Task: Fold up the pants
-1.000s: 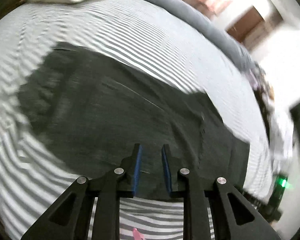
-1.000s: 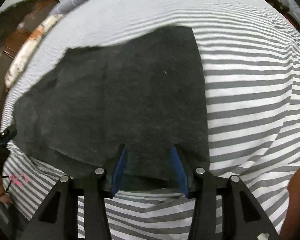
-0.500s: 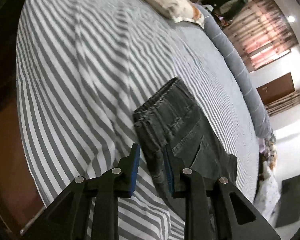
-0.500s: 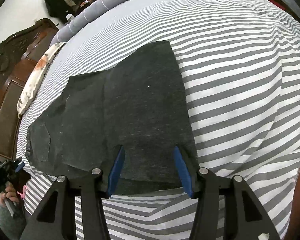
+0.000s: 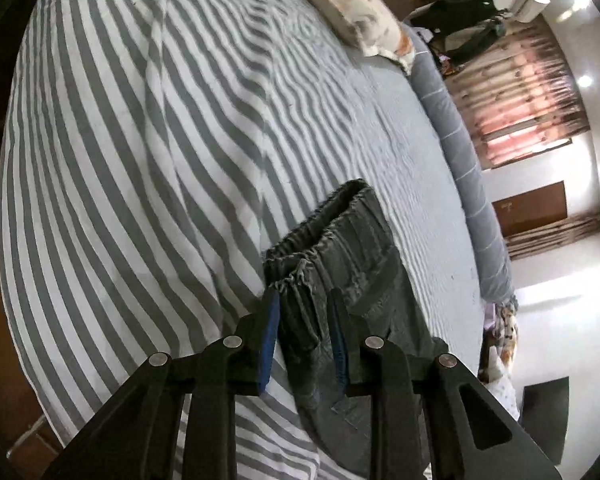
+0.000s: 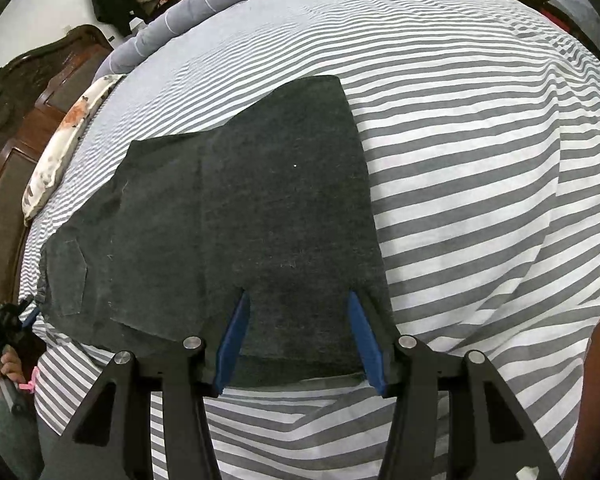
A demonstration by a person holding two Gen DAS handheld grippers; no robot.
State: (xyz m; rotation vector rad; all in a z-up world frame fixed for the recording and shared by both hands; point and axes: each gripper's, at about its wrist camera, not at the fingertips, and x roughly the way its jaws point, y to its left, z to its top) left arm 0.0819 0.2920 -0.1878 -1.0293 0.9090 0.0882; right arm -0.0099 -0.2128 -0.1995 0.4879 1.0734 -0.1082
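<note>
You have one pair of dark grey pants (image 6: 268, 216) lying flat on the bed (image 6: 480, 152), which wears a grey-and-white striped sheet. The pants are your landmark here.

Your left hand-held gripper (image 5: 304, 316) sits at the gathered waistband end of the pants, its two blue-padded fingers (image 5: 269, 338) a narrow gap apart with a bunch of the waistband fabric between them; whether the pads are actually pinching the cloth cannot be told. In the right wrist view this same gripper shows small at the pants' left edge, in your left hand (image 6: 10, 368).

Your right hand-held gripper (image 6: 298, 304) stands wide, two blue pads spread over the near hem of the pants, the cloth lying between them without being clamped. One back pocket (image 6: 66, 280) shows on the pants towards the waistband side.

Beyond the pants, at the far edge of the bed, lies one long grey bolster (image 5: 468, 184). One patterned pillow (image 5: 348, 4) rests near the dark wooden headboard (image 6: 16, 128), off the waistband end of the pants. One brown door (image 5: 530, 210) stands past the bolster.
</note>
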